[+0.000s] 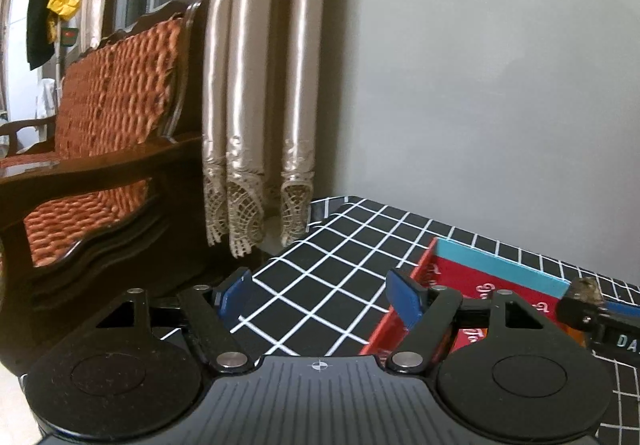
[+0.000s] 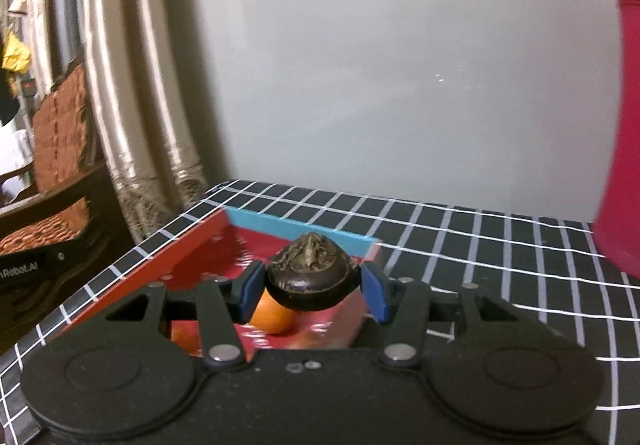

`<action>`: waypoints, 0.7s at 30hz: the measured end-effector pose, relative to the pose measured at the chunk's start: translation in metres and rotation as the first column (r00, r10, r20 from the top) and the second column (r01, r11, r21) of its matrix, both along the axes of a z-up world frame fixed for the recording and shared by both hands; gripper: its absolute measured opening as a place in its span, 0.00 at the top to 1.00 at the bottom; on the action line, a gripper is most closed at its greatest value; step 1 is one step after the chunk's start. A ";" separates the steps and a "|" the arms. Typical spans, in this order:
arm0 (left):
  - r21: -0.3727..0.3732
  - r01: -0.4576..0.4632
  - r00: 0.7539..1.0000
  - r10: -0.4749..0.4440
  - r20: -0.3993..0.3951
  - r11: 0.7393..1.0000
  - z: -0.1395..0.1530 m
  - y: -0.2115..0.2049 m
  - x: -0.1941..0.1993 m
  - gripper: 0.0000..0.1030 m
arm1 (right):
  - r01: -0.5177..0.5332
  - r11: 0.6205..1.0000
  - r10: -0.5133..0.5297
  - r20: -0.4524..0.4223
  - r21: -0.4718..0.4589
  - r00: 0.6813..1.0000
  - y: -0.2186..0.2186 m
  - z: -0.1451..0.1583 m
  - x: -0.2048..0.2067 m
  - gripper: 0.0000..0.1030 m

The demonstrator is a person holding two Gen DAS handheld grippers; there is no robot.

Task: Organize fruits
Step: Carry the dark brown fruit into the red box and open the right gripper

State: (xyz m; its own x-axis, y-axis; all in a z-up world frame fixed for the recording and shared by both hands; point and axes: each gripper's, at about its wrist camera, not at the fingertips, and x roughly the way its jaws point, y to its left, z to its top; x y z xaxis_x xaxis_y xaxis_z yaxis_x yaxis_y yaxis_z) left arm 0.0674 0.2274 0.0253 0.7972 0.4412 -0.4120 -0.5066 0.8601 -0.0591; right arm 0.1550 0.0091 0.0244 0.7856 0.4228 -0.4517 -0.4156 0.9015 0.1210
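Note:
My right gripper (image 2: 313, 291) is shut on a dark purple mangosteen (image 2: 312, 277) with a dried brown cap, held above a red tray (image 2: 180, 257) that has a blue far wall. An orange fruit (image 2: 272, 317) lies in the tray below the mangosteen. My left gripper (image 1: 320, 293) is open and empty, low over the black checked tablecloth (image 1: 320, 253) at the tray's left side (image 1: 400, 317). The mangosteen's top (image 1: 584, 287) and the right gripper show at the right edge of the left wrist view.
A wooden sofa with orange cushions (image 1: 100, 117) stands left of the table. Beige curtains (image 1: 256, 85) hang behind the table corner. A grey wall is at the back. A pink-red object (image 2: 624, 125) stands at the right edge of the right wrist view.

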 end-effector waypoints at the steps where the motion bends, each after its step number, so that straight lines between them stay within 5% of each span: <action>1: -0.004 -0.003 1.000 0.003 -0.001 1.000 -0.001 0.003 -0.002 0.29 | -0.010 1.000 0.010 -0.001 -0.003 1.000 0.006 0.000 -0.001 0.50; 21: -0.025 -0.027 1.000 0.027 -0.014 0.999 -0.010 0.025 -0.005 0.28 | -0.128 0.987 0.120 -0.082 -0.101 0.989 0.069 -0.012 0.003 0.50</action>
State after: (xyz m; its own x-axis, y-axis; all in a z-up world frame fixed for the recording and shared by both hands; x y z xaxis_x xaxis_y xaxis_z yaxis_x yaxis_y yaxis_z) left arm 0.0625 0.2527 0.0153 0.7796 0.4516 -0.4339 -0.5303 0.8446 -0.0739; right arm 0.1581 0.0781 0.0120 0.6921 0.4621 -0.5546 -0.5187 0.8526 0.0632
